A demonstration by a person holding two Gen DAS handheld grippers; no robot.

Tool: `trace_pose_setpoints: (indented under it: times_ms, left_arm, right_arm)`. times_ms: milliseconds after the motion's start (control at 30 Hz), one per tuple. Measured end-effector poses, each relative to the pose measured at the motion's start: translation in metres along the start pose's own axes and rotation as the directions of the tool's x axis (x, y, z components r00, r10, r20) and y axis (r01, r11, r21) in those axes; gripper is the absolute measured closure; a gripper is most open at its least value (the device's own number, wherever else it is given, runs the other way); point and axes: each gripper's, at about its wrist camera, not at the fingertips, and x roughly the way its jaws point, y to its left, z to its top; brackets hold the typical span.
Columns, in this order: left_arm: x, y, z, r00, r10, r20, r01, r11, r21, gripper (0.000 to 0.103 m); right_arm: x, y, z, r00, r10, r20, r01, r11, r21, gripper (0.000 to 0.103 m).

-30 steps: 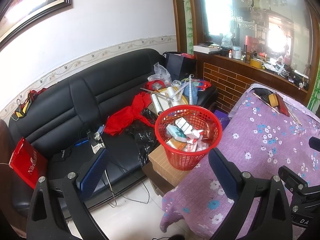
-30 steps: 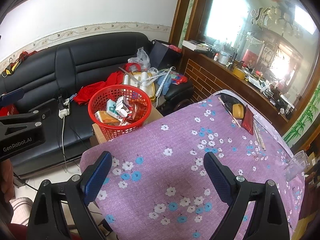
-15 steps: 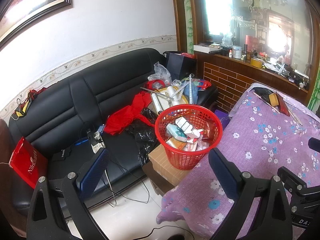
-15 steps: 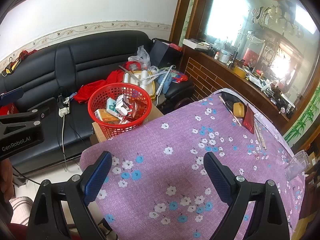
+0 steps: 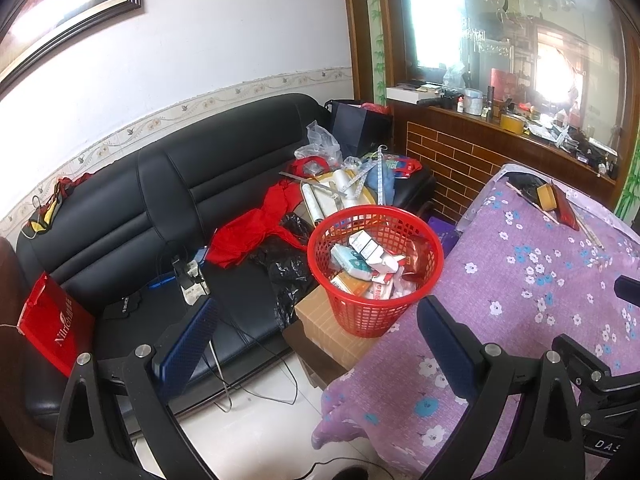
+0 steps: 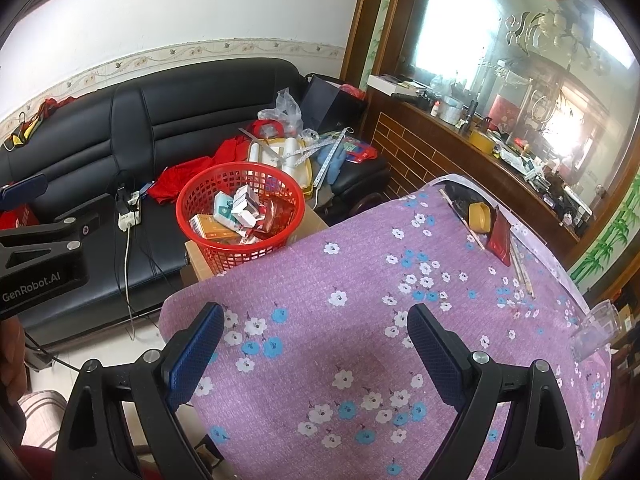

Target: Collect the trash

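— Where does the trash sit?

— In the round red plastic mesh basket (image 5: pixel 376 276), which stands on a brown cardboard box (image 5: pixel 336 328) wedged between the black leather sofa (image 5: pixel 168 208) and the surface under the purple floral tablecloth (image 6: pixel 360 320). Small cartons and wrappers (image 5: pixel 364 264) fill the basket's lower half.

— And the tongs?

— The left tongs (image 5: pixel 316 340) are spread wide with nothing between them, held over the gap between sofa and surface, short of the basket. The right tongs (image 6: pixel 316 344) are likewise wide apart and empty, above the near part of the tablecloth.

— What crowds the basket?

— Behind it on the sofa lie a crumpled red cloth (image 5: pixel 256 232), a black plastic bag (image 5: pixel 288 264), white paper rolls (image 5: pixel 316 204) and a clear plastic bag (image 5: pixel 320 140). A white power strip (image 5: pixel 192 280) with cables lies on the seat, and a red paper bag (image 5: pixel 52 324) leans at the sofa's near end.

— Anything on the surface itself?

— At the far end, a yellow tape roll (image 6: pixel 480 216), a flat red packet (image 6: pixel 500 236) and thin wooden sticks (image 6: pixel 520 268). A clear plastic cup (image 6: pixel 596 328) sits at the right edge.
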Motion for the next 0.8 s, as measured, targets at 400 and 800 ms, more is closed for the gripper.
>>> trace_pose_setpoints:
  times_ms: [400,800]
  left_arm:
    - [0.0003,-0.0011,-0.0052,1.0,0.008,-0.002,-0.008,1.0,-0.002,0.004]
    - [0.0004,-0.0001,-0.0042,1.0,0.005,-0.005,-0.005,1.0,-0.001,0.004]
  right_arm:
    - [0.0053,-0.0006,-0.0022,1.0,0.01,-0.01,-0.01,1.0,-0.01,0.008]
    - [0.0049,0.001,-0.0029,1.0,0.01,-0.013,-0.01,1.0,-0.008,0.008]
